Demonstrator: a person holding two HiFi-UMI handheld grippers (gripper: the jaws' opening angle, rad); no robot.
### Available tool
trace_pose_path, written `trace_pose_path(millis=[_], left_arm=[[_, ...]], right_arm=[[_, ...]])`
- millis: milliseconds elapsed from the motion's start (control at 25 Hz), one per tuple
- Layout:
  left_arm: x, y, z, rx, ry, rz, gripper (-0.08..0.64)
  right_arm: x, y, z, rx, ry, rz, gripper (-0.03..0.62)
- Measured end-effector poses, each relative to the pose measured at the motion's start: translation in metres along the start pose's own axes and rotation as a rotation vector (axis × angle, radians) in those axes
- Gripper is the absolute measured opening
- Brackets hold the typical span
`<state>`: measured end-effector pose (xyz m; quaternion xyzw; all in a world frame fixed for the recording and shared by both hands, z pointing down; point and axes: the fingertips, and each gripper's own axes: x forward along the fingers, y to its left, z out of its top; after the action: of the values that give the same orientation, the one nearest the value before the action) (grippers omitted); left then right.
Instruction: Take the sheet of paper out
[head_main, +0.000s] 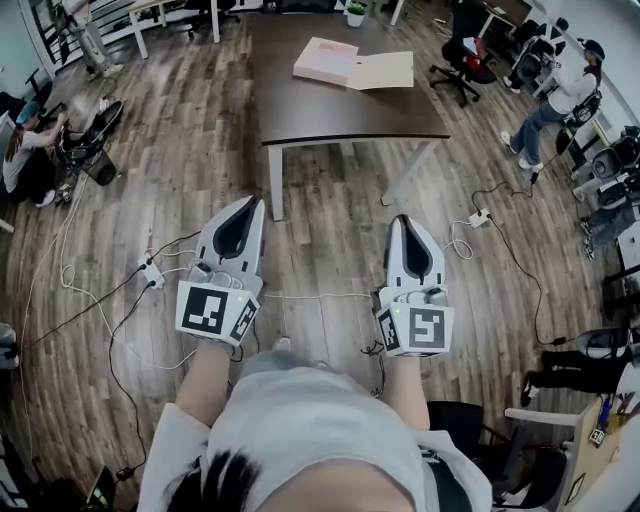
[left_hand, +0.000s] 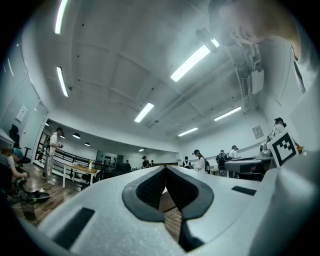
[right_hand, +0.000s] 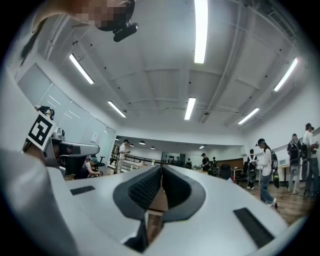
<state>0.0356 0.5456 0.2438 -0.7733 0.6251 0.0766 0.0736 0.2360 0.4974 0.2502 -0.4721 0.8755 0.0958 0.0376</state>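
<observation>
A dark brown table (head_main: 340, 112) stands ahead of me on the wood floor. On its far part lies a flat pinkish-white box (head_main: 325, 60) with a tan cardboard piece (head_main: 383, 70) against its right side. No loose sheet of paper shows. My left gripper (head_main: 252, 203) and right gripper (head_main: 403, 219) hover side by side over the floor, short of the table's near edge. In the left gripper view the left gripper (left_hand: 165, 169) has its tips together and nothing between them. The right gripper (right_hand: 161, 167) looks the same in its own view.
Cables and power strips (head_main: 152, 275) (head_main: 478, 217) lie on the floor near me. A black office chair (head_main: 462, 50) stands right of the table. A person (head_main: 560, 95) stands at the far right, another sits at the left (head_main: 25, 150). A small plant (head_main: 355, 14) is at the table's far end.
</observation>
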Motion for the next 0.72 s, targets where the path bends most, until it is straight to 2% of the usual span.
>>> trace_pose_path(millis=[360,720], left_arm=[[0.009,0.027,0.000,-0.006,-0.026,-0.025,0.009],[0.018,0.066,-0.007,-0.013,-0.051,-0.044,0.009]], right_arm=[[0.021,0.015,0.003,0.038,-0.044,-0.010,0.017],[0.041,0.028,0.001,-0.004,-0.049,-0.055,0.017]])
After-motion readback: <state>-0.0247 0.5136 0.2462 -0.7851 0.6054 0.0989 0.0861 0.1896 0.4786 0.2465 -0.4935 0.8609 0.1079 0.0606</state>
